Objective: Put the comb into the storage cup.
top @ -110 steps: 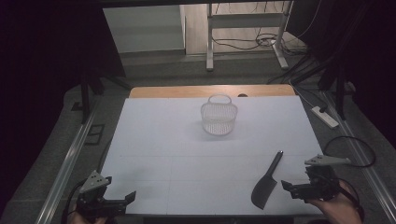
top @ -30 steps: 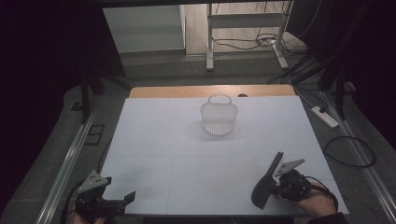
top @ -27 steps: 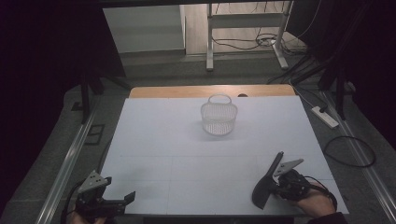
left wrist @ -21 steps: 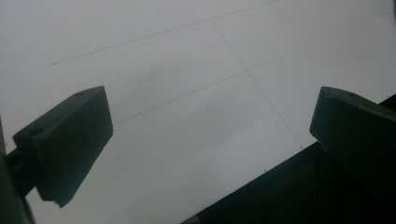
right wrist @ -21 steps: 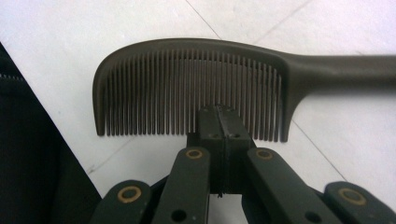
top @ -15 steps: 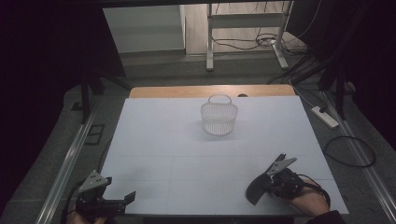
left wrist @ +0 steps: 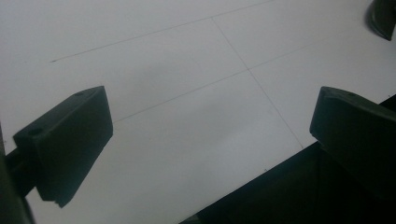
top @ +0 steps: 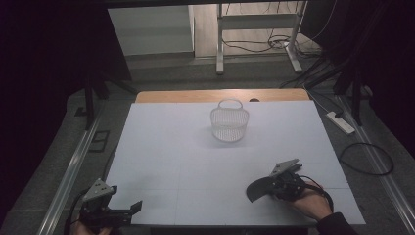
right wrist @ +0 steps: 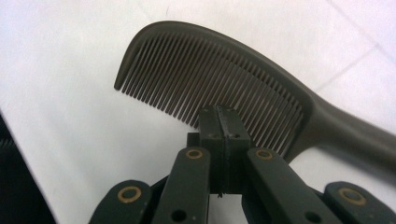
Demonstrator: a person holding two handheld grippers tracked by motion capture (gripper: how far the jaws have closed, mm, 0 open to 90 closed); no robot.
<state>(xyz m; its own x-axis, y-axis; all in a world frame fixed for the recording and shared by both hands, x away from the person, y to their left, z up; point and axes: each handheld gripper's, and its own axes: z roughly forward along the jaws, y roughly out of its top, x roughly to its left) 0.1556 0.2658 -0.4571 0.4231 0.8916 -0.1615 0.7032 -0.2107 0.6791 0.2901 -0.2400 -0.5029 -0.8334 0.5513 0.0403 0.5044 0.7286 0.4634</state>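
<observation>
A dark comb [top: 258, 188] lies on the white table [top: 195, 156] at the front right, its toothed head pointing left. My right gripper [top: 272, 188] is shut, and its closed tips rest against the comb's teeth. The right gripper view shows the pads [right wrist: 219, 122] pressed together in front of the teeth of the comb [right wrist: 210, 60], with nothing visible in the seam. My left gripper [top: 126, 197] stands open at the table's front left corner with nothing between its jaws. The left gripper view shows that gripper [left wrist: 210, 135] over bare table.
A clear wire-mesh basket [top: 229, 122] stands at the back middle of the table. A power strip [top: 341, 122] and cables lie on the floor to the right. The table's front edge [left wrist: 261, 186] runs just under the left gripper.
My right gripper came in from the right, met the comb and moved left. The comb slid left and swung its head around. The left gripper stayed put.
</observation>
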